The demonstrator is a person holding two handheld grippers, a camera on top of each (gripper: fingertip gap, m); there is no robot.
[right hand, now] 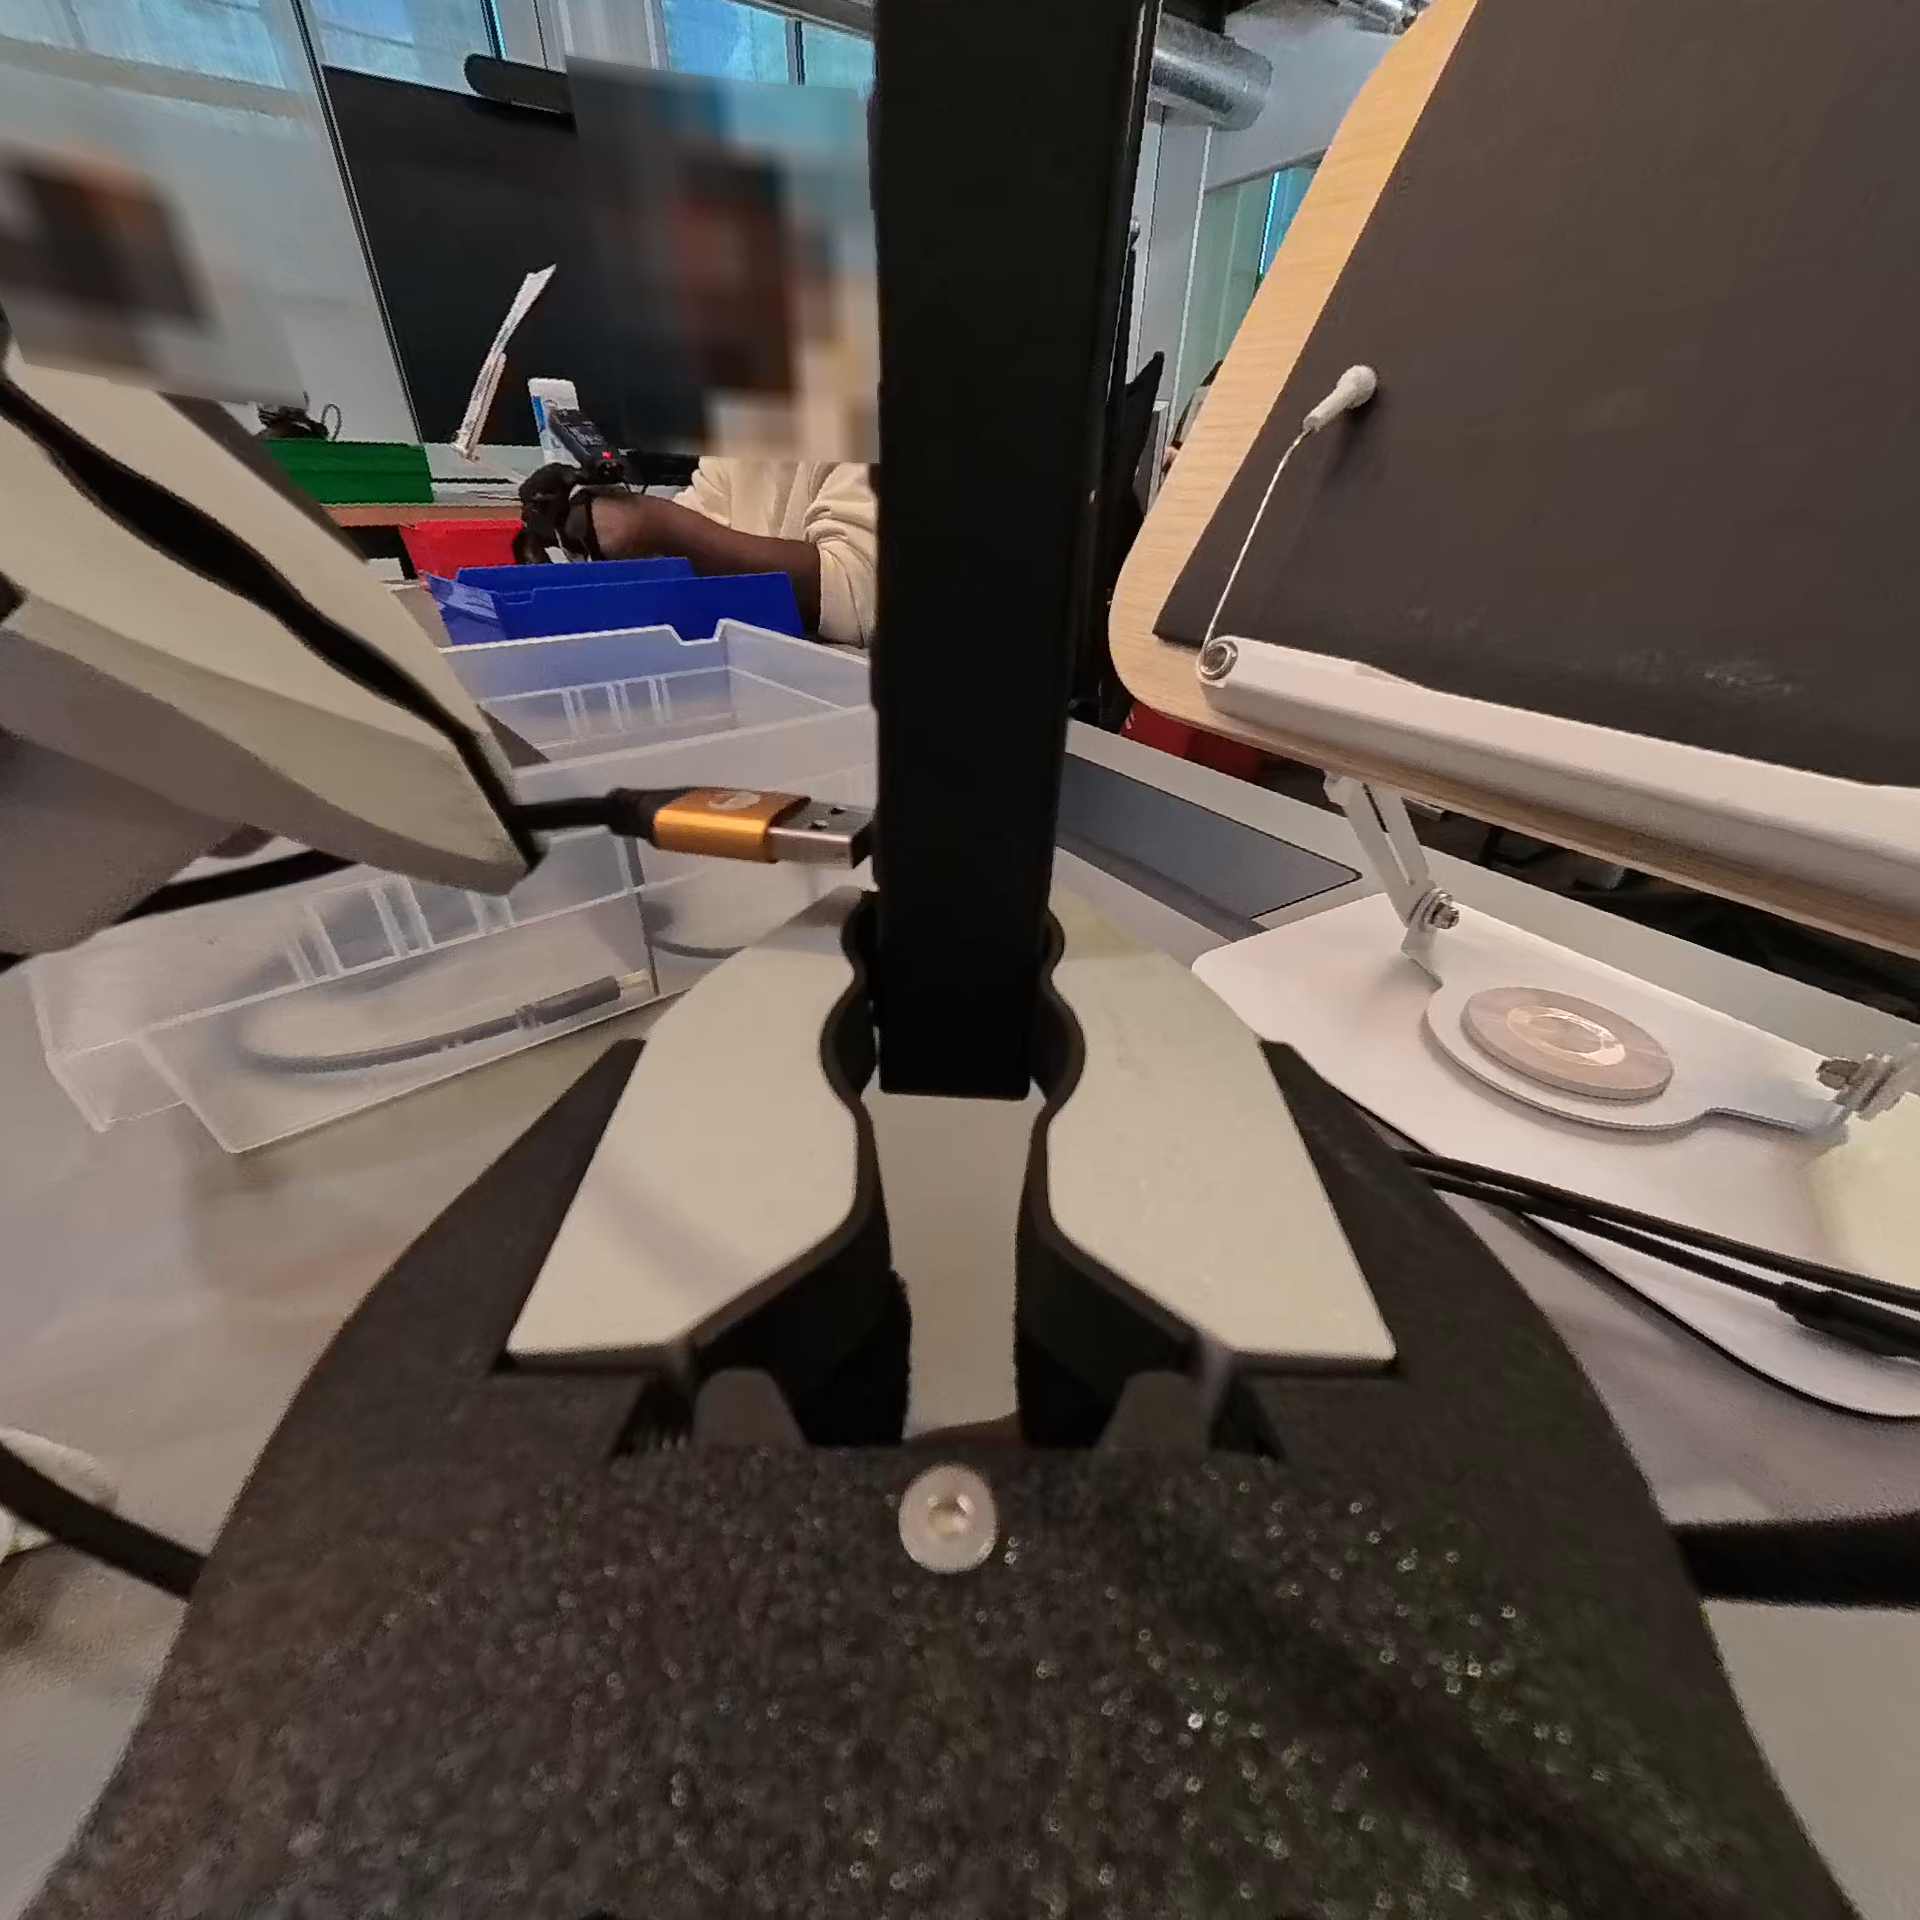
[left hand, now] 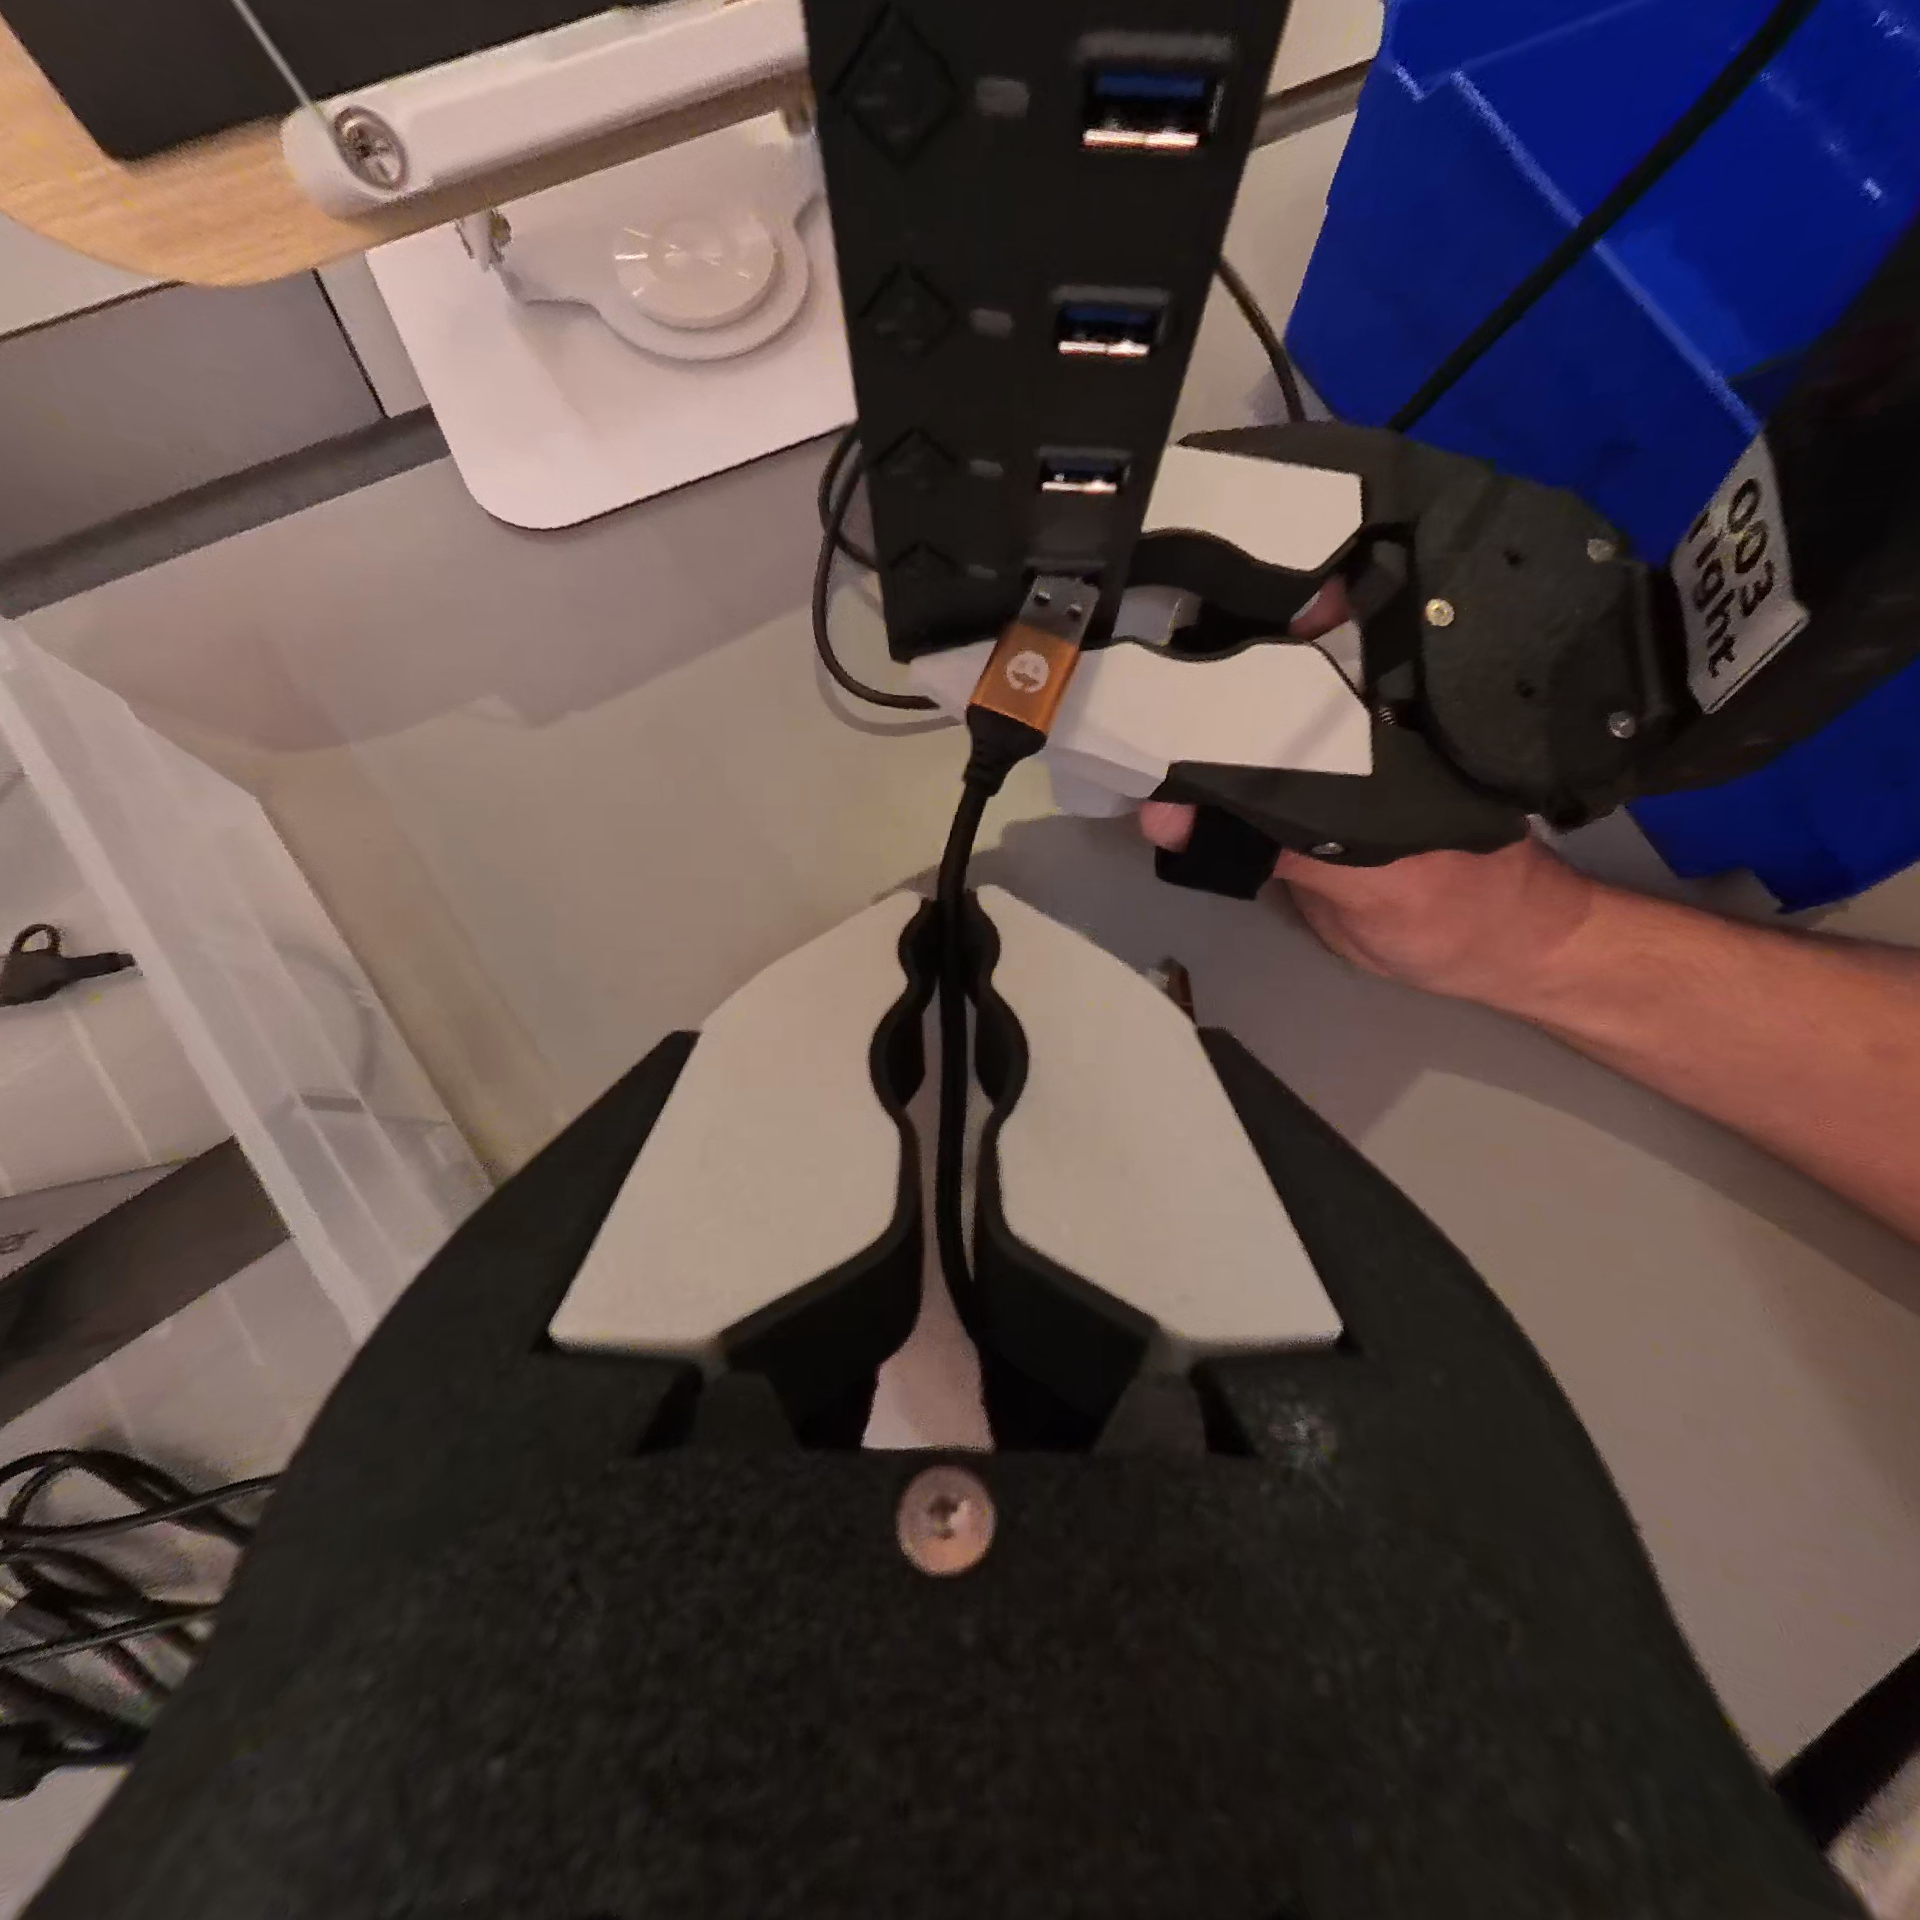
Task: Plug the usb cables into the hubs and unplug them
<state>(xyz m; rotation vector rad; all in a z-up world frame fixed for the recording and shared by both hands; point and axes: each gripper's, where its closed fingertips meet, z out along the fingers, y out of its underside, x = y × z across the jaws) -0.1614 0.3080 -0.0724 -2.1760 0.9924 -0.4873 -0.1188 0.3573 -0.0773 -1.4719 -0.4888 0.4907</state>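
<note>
Left wrist view: your left gripper (left hand: 948, 914) pinches the USB cable (left hand: 951, 1091) below the hub (left hand: 1029, 312), your right gripper (right hand: 951, 997) clamps its base, blue bin (left hand: 1558, 312) crowding; plug (left hand: 1055, 613) seating unclear.

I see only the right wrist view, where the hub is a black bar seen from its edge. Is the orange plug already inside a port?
Observer: Not seated. In the left wrist view the plug has its metal tip at the mouth of the lowest port of the hub, and most of the metal shows.
Operator: Are the other ports free?
Observer: Yes, the three blue ports above it are empty.
Operator: Where do the left tongs hold?
Observer: The left tongs are shut on the black cable behind the plug, not on its orange shell.
</note>
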